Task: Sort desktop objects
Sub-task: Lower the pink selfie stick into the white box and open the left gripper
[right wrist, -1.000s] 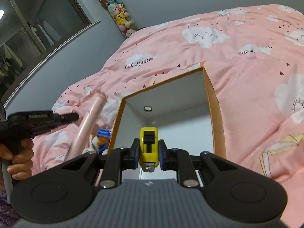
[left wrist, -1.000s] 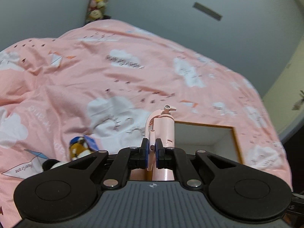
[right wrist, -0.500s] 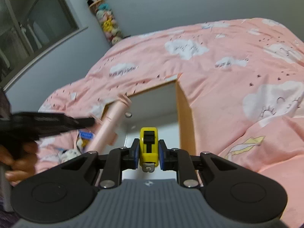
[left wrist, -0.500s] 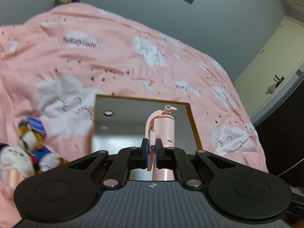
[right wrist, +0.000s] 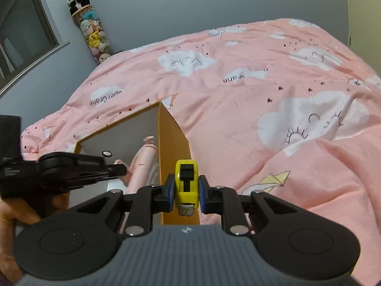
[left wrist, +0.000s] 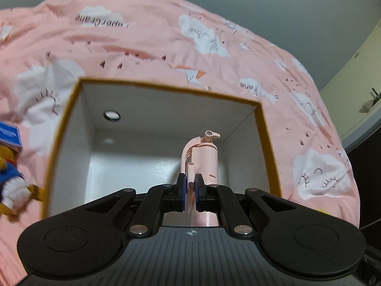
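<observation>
My left gripper (left wrist: 189, 186) is shut on a pink stick-shaped gadget (left wrist: 202, 157), which it holds inside the open white-lined box (left wrist: 152, 88) with orange outer walls. The right wrist view shows the same gripper (right wrist: 119, 170) and the pink gadget (right wrist: 142, 162) down in the box (right wrist: 173, 143). My right gripper (right wrist: 186, 190) is shut on a yellow tape measure (right wrist: 187, 186) and hovers just outside the box's right wall, above the pink quilt.
The box sits on a bed covered by a pink cloud-print quilt (right wrist: 262, 109). A stuffed duck toy (left wrist: 12, 190) with a blue tag lies left of the box. A column of plush toys (right wrist: 92, 31) stands in the far corner.
My left gripper moved forward and down, bringing the pink gadget into the box. My right gripper with the tape measure drifted right, from over the box to beside its right wall.
</observation>
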`<action>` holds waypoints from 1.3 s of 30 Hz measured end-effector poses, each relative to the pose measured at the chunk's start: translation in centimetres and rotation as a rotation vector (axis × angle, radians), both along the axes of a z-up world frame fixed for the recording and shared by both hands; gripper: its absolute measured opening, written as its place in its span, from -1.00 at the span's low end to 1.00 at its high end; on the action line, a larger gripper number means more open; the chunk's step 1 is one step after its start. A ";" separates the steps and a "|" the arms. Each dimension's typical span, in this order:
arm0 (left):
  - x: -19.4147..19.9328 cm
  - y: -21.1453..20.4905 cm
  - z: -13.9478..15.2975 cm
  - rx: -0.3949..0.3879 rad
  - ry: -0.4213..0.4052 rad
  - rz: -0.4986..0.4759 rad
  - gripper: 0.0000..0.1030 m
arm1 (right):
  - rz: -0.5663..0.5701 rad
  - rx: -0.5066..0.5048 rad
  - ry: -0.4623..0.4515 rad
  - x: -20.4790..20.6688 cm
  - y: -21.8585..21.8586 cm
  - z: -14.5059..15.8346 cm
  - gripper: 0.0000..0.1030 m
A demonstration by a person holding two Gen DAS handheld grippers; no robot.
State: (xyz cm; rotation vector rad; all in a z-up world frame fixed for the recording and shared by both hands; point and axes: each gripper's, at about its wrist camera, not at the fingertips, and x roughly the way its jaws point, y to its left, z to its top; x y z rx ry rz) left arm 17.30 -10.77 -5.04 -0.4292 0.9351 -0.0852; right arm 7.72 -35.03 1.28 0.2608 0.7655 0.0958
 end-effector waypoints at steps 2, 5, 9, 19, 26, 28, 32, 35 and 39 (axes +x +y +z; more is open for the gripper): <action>0.5 -0.5 -0.8 -0.014 0.024 0.010 -0.85 | 0.003 0.027 0.011 0.3 -0.2 -0.4 -0.60; 0.8 -1.6 -1.8 -0.013 0.039 -0.008 -0.81 | 0.002 0.044 0.019 0.5 -0.5 -0.9 -0.60; 0.7 -2.2 -1.8 -0.035 0.039 -0.079 -0.71 | 0.004 0.048 0.029 0.6 -0.6 -1.4 -0.60; 0.7 -1.7 -3.0 -0.187 0.099 -0.156 -0.63 | 0.021 0.056 0.035 0.5 -0.2 -1.7 -0.60; 0.7 -0.5 -3.3 -0.228 0.124 -0.172 -0.64 | 0.017 0.056 0.038 0.1 0.0 -1.7 -0.60; 0.1 0.2 -2.5 -0.226 0.089 -0.179 -0.64 | 0.013 0.052 0.036 0.0 -0.1 -1.7 -0.60; 0.5 1.4 -2.8 -0.171 0.131 -0.128 -0.64 | 0.012 0.058 0.037 0.1 -0.2 -1.8 -0.60; 1.0 2.1 -4.6 -0.214 0.206 -0.095 -0.64 | 0.019 0.052 0.034 0.0 0.0 -1.7 -0.60; 1.4 2.1 -6.2 -0.220 0.253 -0.065 -0.64 | 0.016 0.053 0.036 0.0 -0.2 -1.7 -0.60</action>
